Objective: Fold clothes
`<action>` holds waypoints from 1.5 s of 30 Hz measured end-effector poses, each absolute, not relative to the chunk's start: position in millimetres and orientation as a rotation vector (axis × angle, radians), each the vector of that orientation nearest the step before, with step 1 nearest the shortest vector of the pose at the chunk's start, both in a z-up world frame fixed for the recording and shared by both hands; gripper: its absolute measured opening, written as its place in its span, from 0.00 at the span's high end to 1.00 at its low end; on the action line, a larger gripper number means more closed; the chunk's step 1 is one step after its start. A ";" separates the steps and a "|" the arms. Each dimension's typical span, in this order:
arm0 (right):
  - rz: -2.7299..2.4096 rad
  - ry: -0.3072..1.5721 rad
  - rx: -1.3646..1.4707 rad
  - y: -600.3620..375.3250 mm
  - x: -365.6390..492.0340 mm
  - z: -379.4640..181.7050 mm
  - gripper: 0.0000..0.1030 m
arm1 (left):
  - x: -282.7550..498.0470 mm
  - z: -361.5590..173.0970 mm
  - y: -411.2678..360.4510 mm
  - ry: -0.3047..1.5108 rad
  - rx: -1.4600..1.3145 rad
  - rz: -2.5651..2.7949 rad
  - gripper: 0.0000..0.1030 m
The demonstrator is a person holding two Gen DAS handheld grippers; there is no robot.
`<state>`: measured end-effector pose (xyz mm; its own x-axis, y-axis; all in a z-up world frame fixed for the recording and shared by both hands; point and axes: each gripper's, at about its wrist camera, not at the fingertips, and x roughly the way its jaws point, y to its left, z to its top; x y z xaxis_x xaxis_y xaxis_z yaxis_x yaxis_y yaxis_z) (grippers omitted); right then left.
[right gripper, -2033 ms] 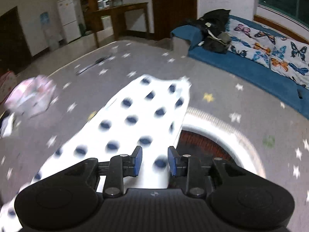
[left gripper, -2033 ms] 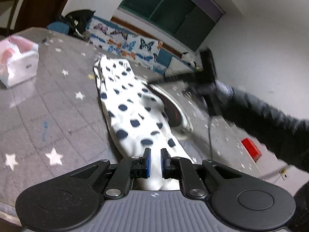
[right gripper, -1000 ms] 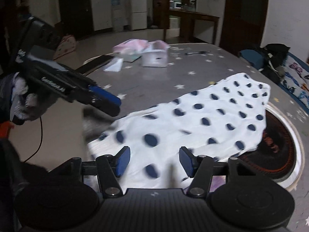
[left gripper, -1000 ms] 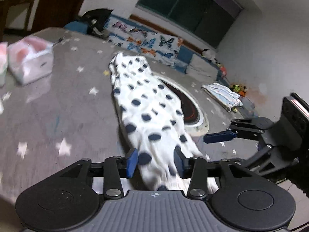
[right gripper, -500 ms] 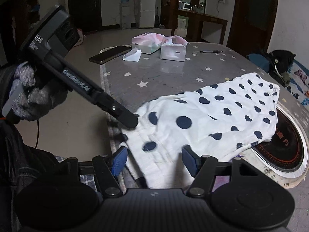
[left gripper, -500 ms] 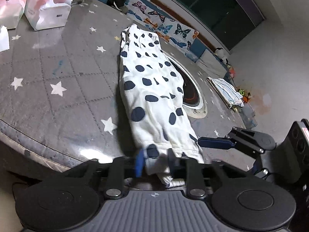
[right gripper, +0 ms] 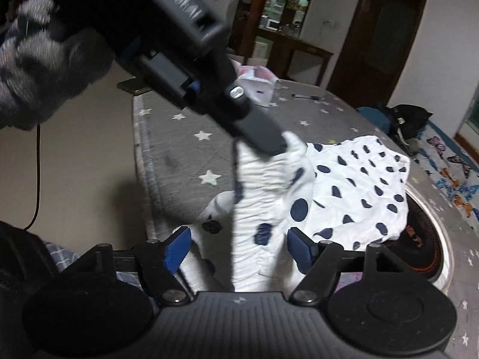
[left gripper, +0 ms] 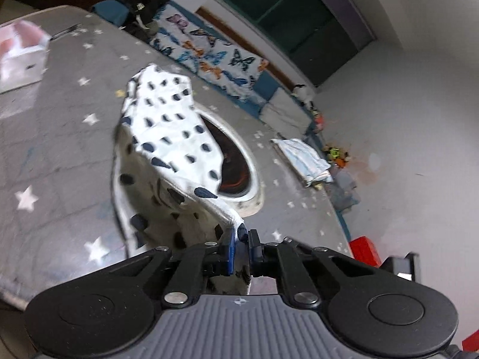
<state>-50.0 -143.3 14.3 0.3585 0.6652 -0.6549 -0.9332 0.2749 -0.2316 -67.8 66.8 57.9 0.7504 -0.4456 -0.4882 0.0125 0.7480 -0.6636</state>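
left gripper [left gripper: 239, 246] pinched on garment [left gripper: 167, 125] hem, lifting it to fold | right gripper [right gripper: 236, 246] wide, cloth between | far end on table [left gripper: 54, 137], 11 o'clock

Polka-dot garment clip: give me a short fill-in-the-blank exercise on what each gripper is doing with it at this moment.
1. The left gripper is ____ on the near edge of the polka-dot garment.
2. The right gripper has its fingers ____, with cloth hanging between them.
3. The garment's dots are dark ____ on white.
4. The grey tablecloth is printed with white ____.

Missing words: shut; open; blue; stars
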 end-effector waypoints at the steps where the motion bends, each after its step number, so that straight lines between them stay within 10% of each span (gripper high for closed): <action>1: 1.117 0.473 -0.652 -144.2 -50.1 15.2 0.30 | -66.0 59.8 65.5 0.682 -0.687 -0.278 0.91; 10: 1.013 0.463 -0.680 -155.5 -45.3 15.1 0.33 | -61.7 53.7 66.6 0.695 -0.730 -0.303 0.91; 21: 0.908 0.417 -0.801 -172.2 -57.4 18.0 0.72 | -82.4 18.2 76.9 0.795 -0.735 -0.271 0.90; 45: 0.984 0.684 -0.404 -171.2 59.3 52.4 0.64 | -13.8 31.1 71.2 0.723 -0.484 -0.298 0.88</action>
